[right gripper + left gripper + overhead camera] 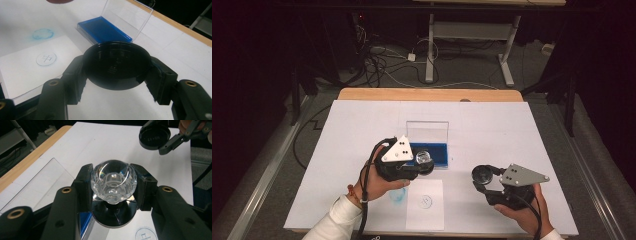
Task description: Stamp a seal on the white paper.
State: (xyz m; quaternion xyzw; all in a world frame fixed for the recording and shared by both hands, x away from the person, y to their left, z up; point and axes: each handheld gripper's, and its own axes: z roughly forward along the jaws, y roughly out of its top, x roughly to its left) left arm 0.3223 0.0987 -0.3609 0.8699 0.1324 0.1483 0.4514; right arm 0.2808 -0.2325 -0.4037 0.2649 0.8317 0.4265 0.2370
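Slipping worries me most: my left gripper (113,186) clenches the crystal-headed stamp (113,182) on its smooth facets beside the blue ink pad (434,152), so it may tilt and smear. My right gripper (116,72) grasps the black cap (117,64), apart.

Open table (362,125) far left and far right; upright clear lid (427,131) of ink pad case blocking centre.
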